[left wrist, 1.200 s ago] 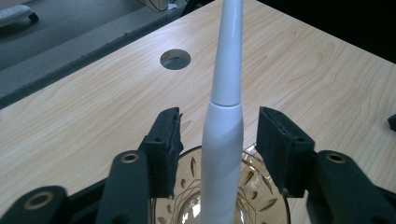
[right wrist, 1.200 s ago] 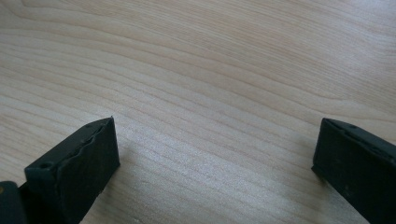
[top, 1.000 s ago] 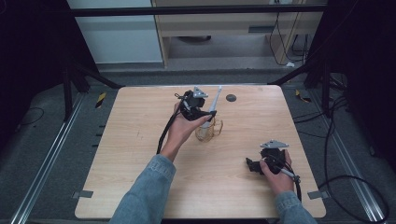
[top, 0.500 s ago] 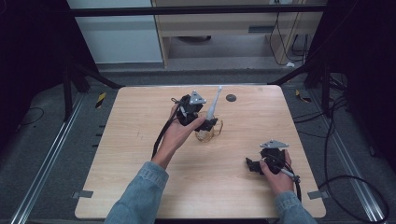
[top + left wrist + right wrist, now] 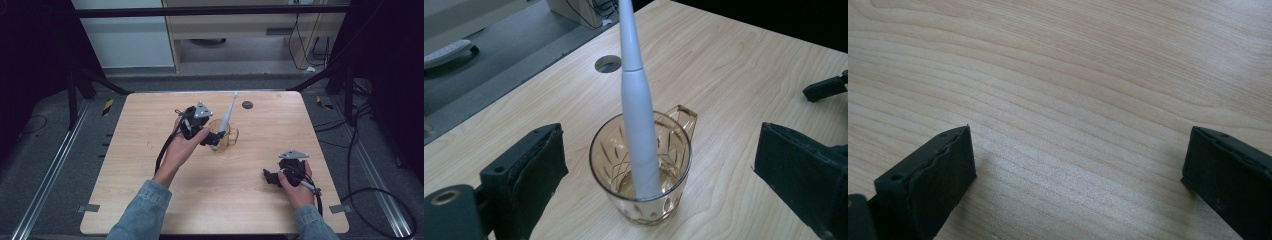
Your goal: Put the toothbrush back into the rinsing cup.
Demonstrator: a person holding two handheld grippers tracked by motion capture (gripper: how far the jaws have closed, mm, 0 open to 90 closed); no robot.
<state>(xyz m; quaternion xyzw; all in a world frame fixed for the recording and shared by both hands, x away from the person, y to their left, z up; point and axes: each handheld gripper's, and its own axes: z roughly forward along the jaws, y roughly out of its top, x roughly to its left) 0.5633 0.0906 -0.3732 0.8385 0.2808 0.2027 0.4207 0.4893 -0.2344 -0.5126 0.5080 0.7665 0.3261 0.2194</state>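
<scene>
Worktop point(image 5: 150, 200): light wood board with rounded corners; near edge cut off by the bottom of the high view. A dark round hole point(image 5: 247, 104) sits near the far edge, also seen in the left tool view point(image 5: 607, 63). Bare wood grain point(image 5: 1073, 75) lies under the right tool.

Person: two forearms in blue sleeves enter from the bottom of the high view; elbows and body cut off.

Left tool point(image 5: 215, 140): held over the worktop's middle, just beside the cup. Jaws apart and have just been opening; in the left tool view point(image 5: 659, 170) the cup stands between the two black pads with clear gaps on both sides, pads touching nothing. In the high view the hand and grey plate hide much of the tool body.

Right tool point(image 5: 267, 176): near the worktop's right front, well apart from the cup. Jaws wide apart point(image 5: 1078, 165), nothing between them. Its tip shows as a dark shape at the right edge of the left tool view, cut off.

Cup point(image 5: 641, 170): amber see-through glass with cut pattern and a handle, upright on the worktop point(image 5: 225, 135). Outline faint in the high view.

White stick point(image 5: 636, 110): slim, tapered, standing tilted inside the cup, lower end on the cup's bottom. Top cut off in the left tool view; the high view point(image 5: 229, 111) shows it leaning toward the far edge, tip too small to identify.
</scene>
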